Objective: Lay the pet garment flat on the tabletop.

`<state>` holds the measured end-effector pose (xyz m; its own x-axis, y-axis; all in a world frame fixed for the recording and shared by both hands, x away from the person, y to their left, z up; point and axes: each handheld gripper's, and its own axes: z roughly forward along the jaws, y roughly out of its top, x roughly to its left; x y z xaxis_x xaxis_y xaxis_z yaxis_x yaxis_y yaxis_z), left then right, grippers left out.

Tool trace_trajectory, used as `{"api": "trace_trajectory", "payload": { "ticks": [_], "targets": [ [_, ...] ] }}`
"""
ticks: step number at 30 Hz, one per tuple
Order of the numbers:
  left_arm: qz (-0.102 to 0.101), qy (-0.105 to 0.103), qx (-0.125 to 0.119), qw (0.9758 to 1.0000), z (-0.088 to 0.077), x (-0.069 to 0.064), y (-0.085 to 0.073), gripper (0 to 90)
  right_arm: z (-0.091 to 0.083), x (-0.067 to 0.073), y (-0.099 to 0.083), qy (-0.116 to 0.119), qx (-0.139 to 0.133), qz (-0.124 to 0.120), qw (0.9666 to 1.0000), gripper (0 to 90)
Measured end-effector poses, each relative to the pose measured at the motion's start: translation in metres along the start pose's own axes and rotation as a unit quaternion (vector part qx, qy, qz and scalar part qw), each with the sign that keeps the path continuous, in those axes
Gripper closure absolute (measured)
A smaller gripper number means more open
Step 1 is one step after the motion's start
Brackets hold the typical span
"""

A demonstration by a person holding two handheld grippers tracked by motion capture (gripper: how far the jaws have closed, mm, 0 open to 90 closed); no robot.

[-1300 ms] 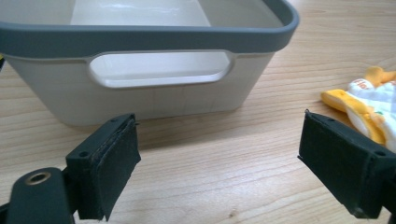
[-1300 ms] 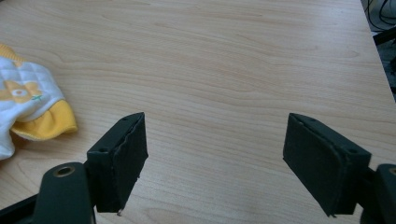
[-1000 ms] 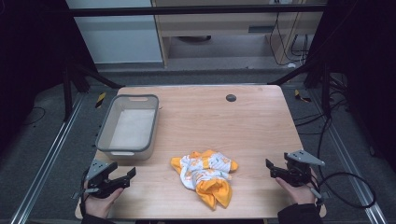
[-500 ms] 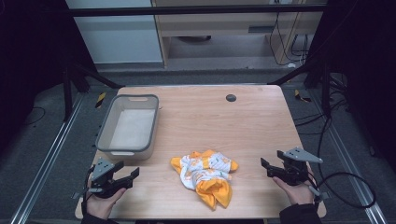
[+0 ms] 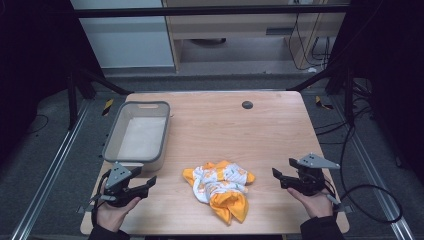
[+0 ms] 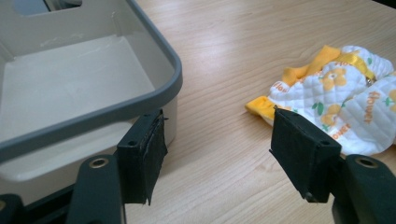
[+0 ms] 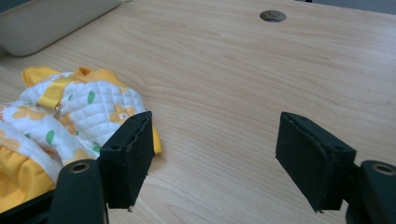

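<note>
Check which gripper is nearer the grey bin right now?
Left. The left gripper sits just in front of the grey bin's near edge; the right gripper is across the table, beyond the crumpled cloth.

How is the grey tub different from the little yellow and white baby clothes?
The grey tub is a stiff rectangular bin with upright walls; the baby garment is soft, quilted and crumpled in a heap. The tub is plain grey and empty; the garment is white with orange flowers and yellow trim. The tub sits at the table's left side, the garment near the front middle. Both rest on the wooden table, untouched.
</note>
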<state>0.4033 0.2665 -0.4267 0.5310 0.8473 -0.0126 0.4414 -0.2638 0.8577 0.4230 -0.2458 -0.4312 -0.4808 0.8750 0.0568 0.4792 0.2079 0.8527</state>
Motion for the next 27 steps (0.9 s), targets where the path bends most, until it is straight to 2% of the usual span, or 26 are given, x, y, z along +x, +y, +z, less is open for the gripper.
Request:
{"api": "trace_trajectory", "payload": {
  "ticks": [10,15,22,27],
  "targets": [
    [0.016,-0.025,0.000,0.9996,0.010,-0.013,0.021,35.1,0.001,0.005,0.018,0.022,-0.007,-0.009,0.9997,27.7],
    [0.037,-0.041,0.002,0.9984,0.015,-0.021,0.031,34.1,0.005,0.010,0.028,0.031,-0.010,-0.017,0.9993,26.0],
    [0.050,-0.046,0.008,0.9977,0.029,-0.028,0.042,32.6,0.014,0.018,0.039,0.042,-0.015,-0.024,0.9987,25.4],
    [0.047,-0.048,0.009,0.9977,0.041,-0.029,0.046,32.6,0.022,0.020,0.047,0.045,-0.009,-0.029,0.9985,25.0]
  ]
}}
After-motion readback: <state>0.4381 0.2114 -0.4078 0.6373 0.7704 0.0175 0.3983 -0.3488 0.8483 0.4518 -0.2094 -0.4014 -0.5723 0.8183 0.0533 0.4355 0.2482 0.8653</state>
